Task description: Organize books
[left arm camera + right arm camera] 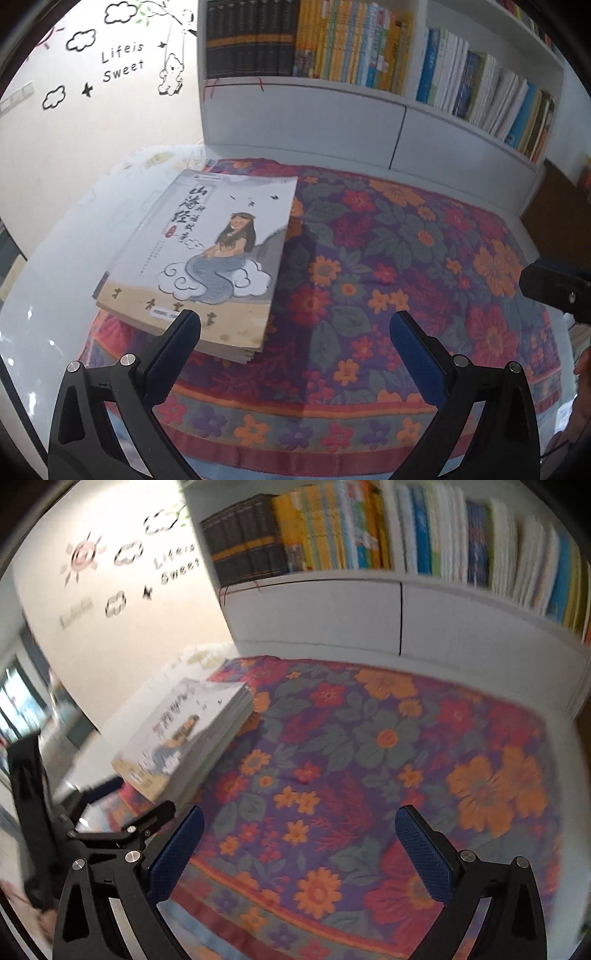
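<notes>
Flowered cloth (406,258) in purple, orange and red covers the tabletop (55,332), and in the left wrist view a stack of books (207,258) lies flat on its left part, partly over the cloth's edge, well below the white bookshelf (332,122) at the back, whose rows of upright books look nearly full. The top book has a pale cover with black brush lettering, a long-haired figure with a grey tail on a cloud, and a tan band along the near edge; the page edges beneath look slightly uneven. The left gripper (295,332) stands wide with nothing between its blue pads; its left finger overlaps the stack's near edge in the picture, though contact cannot be told. That placing suggests it is lining up on the stack's near right corner. At the right edge, a dark part of the right gripper (554,291) shows.

In the blurred right wrist view, the right gripper (299,830) is also wide and empty, over bare cloth just right of the stack, whose thick side of pages faces it. The left gripper shows dark at the lower left, near the stack's near corner. Probably both are closing in to lift or square the stack.
</notes>
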`<state>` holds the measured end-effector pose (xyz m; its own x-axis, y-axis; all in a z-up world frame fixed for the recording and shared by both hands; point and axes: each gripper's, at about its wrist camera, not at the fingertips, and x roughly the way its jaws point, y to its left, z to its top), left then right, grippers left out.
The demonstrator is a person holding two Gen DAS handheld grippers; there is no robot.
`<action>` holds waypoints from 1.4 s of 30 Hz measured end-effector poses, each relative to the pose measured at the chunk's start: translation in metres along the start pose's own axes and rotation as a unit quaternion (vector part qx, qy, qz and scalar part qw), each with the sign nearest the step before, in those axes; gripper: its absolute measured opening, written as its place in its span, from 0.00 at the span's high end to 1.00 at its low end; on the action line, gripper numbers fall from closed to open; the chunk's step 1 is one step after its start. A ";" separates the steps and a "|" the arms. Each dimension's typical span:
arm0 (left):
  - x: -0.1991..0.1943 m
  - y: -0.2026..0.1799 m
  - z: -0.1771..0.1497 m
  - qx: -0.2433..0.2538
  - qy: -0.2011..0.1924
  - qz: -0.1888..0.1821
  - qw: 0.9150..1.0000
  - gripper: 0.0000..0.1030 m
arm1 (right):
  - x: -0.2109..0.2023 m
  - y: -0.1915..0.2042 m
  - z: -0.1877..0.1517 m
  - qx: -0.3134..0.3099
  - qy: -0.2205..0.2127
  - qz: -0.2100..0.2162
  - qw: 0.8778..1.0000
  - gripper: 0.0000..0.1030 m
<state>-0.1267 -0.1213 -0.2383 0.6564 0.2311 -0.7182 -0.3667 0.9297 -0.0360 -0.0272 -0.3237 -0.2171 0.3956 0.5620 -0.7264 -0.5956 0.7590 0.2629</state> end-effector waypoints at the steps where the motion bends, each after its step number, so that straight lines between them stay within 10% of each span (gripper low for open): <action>1: -0.002 0.002 0.001 -0.004 -0.003 -0.002 1.000 0.01 | 0.000 -0.008 0.001 0.025 0.001 0.020 0.999 0.00; 10: -0.009 0.003 0.001 -0.016 -0.011 -0.002 1.000 0.01 | -0.021 -0.016 0.007 0.029 -0.028 -0.028 0.999 0.00; 42: 0.014 -0.009 -0.015 0.010 0.010 0.006 1.000 0.01 | 0.001 0.015 -0.004 -0.019 0.012 0.009 1.000 0.00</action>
<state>-0.1246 -0.1311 -0.2585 0.6387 0.2365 -0.7322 -0.3605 0.9327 -0.0132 -0.0388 -0.3133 -0.2163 0.3671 0.5676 -0.7369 -0.6286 0.7354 0.2533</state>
